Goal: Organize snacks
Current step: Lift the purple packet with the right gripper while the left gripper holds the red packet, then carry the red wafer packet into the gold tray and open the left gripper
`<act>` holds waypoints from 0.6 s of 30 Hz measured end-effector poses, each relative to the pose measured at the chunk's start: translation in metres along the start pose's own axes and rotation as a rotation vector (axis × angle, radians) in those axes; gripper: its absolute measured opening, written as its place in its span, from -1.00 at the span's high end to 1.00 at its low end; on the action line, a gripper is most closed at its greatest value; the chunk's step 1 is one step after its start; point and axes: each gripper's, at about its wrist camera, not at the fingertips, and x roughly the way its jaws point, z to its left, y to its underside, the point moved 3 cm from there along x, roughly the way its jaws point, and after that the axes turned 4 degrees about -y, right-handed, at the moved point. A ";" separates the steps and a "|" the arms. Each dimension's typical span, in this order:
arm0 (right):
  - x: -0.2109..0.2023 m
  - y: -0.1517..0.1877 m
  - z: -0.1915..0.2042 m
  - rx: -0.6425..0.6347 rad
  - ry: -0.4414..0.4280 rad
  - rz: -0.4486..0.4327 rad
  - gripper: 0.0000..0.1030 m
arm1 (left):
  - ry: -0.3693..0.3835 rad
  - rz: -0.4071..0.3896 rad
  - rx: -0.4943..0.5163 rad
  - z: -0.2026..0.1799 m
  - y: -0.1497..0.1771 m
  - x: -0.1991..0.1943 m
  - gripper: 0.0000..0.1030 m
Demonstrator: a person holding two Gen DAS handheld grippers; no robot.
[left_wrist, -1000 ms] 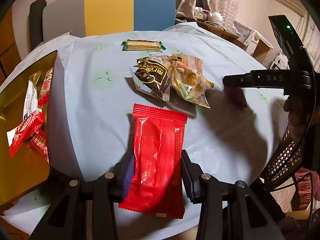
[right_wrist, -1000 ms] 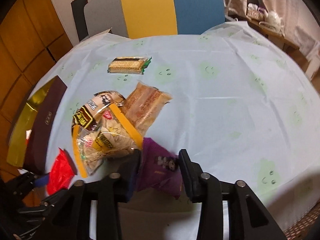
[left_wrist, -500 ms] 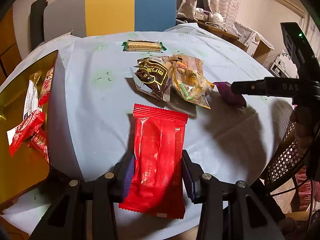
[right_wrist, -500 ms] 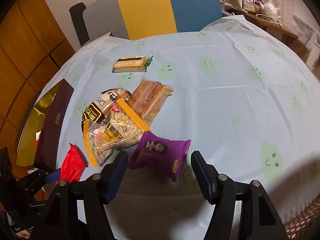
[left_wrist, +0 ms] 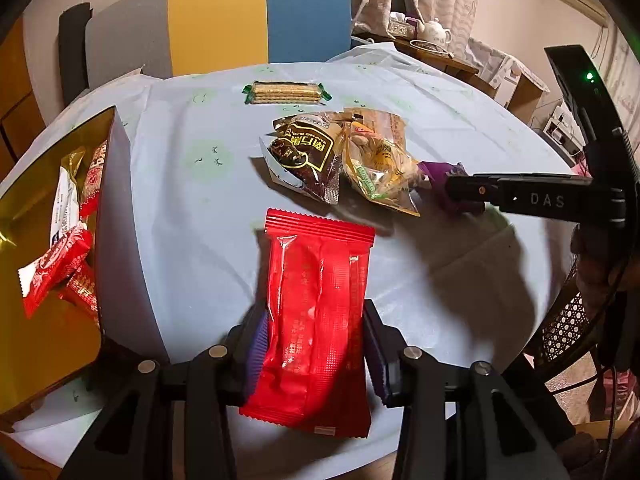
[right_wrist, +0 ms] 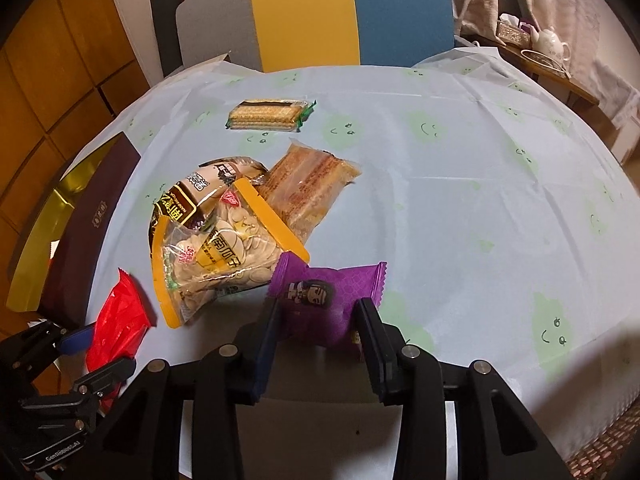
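Note:
My left gripper (left_wrist: 314, 344) is shut on a red snack packet (left_wrist: 318, 316) and holds it over the near table edge; it also shows in the right wrist view (right_wrist: 116, 324). My right gripper (right_wrist: 318, 320) has its fingers on both sides of a purple snack packet (right_wrist: 326, 296) that lies on the table, and they seem to touch its sides. The gold-lined snack box (left_wrist: 44, 280) at the left holds several red and white packets (left_wrist: 56, 264).
A pile of a brown packet (left_wrist: 308, 152), a seed bag (right_wrist: 216, 256) and a wafer pack (right_wrist: 312, 188) lies mid-table. A cracker pack (right_wrist: 268, 114) lies farther back. A chair (left_wrist: 224, 20) stands behind the light blue tablecloth (right_wrist: 460, 184).
My right gripper let go of the purple packet, opened wide, and has now narrowed around it again on the table. The left gripper has held still with the red packet.

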 end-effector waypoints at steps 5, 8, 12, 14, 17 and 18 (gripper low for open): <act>0.003 0.002 -0.001 0.004 0.001 -0.003 0.08 | -0.003 -0.021 0.002 0.002 -0.005 -0.011 0.17; 0.003 0.002 0.000 -0.005 0.005 -0.008 0.09 | -0.008 -0.052 -0.009 0.004 -0.012 -0.025 0.17; 0.003 0.003 0.002 -0.018 0.010 -0.012 0.10 | -0.014 -0.086 -0.042 0.011 -0.023 -0.044 0.17; 0.003 0.003 0.002 -0.027 0.011 -0.010 0.09 | -0.024 -0.105 -0.064 0.016 -0.028 -0.052 0.17; 0.003 0.003 0.000 -0.014 0.000 -0.007 0.09 | -0.025 -0.126 -0.108 0.027 -0.034 -0.064 0.17; 0.003 0.003 0.000 -0.013 0.000 -0.008 0.09 | -0.040 -0.137 -0.112 0.030 -0.036 -0.068 0.17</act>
